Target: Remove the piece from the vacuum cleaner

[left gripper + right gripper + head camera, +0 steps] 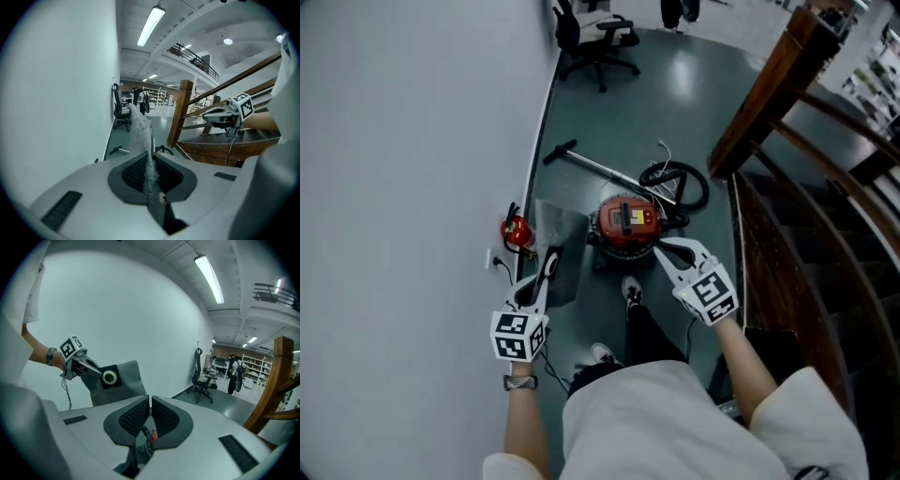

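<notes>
**Bag out of the cleaner, held clear at the left**

The removal looks essentially done. The grey dust bag (565, 251) is off the red vacuum cleaner (628, 223), which sits on the floor (675, 103) at mid-frame in the head view with its hose coiled at its upper right. The bag is apart from the machine, to its left, close to the white wall.

The left gripper (549, 264) has its fingers (140, 174) pinching the bag's fabric, which shows edge-on between them in the left gripper view. The right gripper (662, 247) has its fingers (135, 418) pressed together on nothing.

What is left, at most, is setting the bag down somewhere.

In the right gripper view the bag (123, 383) hangs as a flat sheet. Its black collar with the pale ring sits at the upper left beside the left gripper (99, 373) and faces that camera. Its long axis appears to run downward from the pinch; the lower end is hidden.
</notes>
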`<state>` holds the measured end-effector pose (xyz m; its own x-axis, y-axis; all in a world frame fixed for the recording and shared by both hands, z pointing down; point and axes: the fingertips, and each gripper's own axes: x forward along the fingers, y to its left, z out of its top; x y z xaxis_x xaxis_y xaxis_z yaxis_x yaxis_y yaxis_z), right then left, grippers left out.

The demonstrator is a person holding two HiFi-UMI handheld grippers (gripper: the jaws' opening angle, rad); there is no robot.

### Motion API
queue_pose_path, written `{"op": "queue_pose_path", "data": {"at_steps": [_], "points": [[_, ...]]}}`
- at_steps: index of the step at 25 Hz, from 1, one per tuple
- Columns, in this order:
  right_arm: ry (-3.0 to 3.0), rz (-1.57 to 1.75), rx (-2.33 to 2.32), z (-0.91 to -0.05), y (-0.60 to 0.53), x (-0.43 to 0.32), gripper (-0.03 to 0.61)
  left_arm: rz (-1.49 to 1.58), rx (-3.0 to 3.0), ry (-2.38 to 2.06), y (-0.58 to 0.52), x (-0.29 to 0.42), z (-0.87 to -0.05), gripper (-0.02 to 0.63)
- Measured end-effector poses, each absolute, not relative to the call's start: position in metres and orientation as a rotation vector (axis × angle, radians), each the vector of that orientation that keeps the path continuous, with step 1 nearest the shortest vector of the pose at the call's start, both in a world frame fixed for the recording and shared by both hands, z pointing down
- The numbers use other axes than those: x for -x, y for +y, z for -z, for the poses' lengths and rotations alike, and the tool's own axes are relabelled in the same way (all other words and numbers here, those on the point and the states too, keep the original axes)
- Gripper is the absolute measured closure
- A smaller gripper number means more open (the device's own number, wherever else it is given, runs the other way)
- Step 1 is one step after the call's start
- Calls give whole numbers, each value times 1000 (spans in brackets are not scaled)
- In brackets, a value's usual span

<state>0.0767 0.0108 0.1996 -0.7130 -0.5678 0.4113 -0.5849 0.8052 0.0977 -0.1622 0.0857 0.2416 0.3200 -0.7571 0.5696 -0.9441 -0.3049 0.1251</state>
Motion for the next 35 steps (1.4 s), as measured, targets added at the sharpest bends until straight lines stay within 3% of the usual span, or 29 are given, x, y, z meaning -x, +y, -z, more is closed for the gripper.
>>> {"op": "queue_pose_path", "data": {"at_steps": [22, 35], "points": [[-2672, 283, -977, -18, 72, -74, 541, -432, -2455, -1658, 130, 149, -65, 587], [-2719, 356, -959, 13, 91, -56, 548, -321, -2570, -1759, 155, 153, -1, 587]]}}
